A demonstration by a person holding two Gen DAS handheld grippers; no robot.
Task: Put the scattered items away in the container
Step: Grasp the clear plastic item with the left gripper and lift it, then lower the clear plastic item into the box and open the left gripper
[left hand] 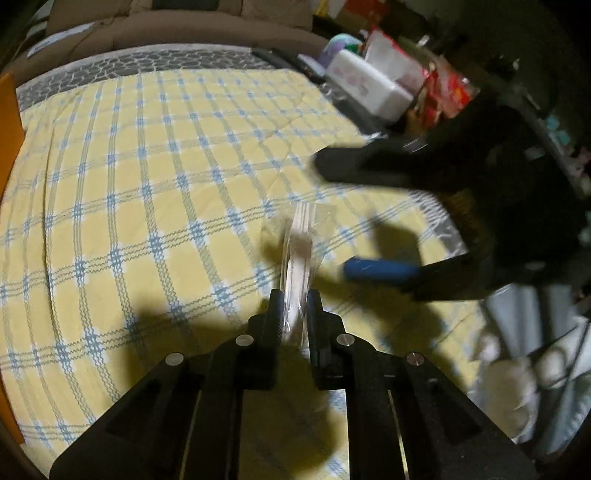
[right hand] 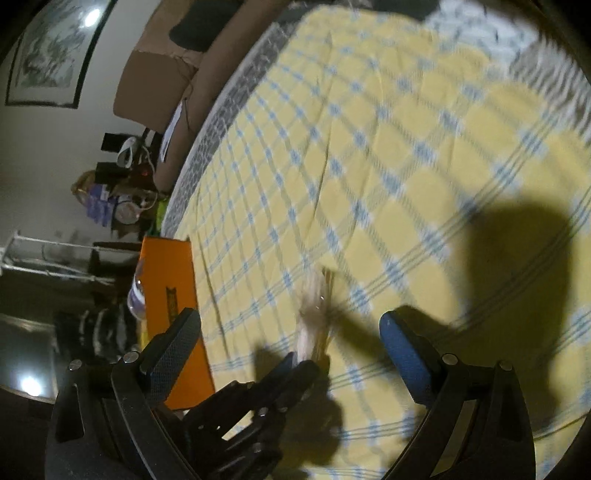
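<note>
My left gripper (left hand: pixel 294 301) is shut on a clear plastic packet (left hand: pixel 301 247) with pale contents and holds it above the yellow checked cloth (left hand: pixel 147 184). The packet also shows in the right wrist view (right hand: pixel 314 317), blurred, with the left gripper (right hand: pixel 295 363) below it. My right gripper (right hand: pixel 291 332) is open and empty, its blue-padded finger (right hand: pixel 404 350) to the right of the packet. In the left wrist view the right gripper (left hand: pixel 373 221) hovers at the right, jaws wide. An orange box (right hand: pixel 170 295) stands at the cloth's left edge.
The orange box's edge (left hand: pixel 9 122) shows at far left. A white box (left hand: pixel 365 86) and red packages (left hand: pixel 447 92) crowd the far right. Brown cushions (left hand: pixel 166 26) lie behind. White and pale blue cloth (left hand: pixel 535 350) lies at lower right.
</note>
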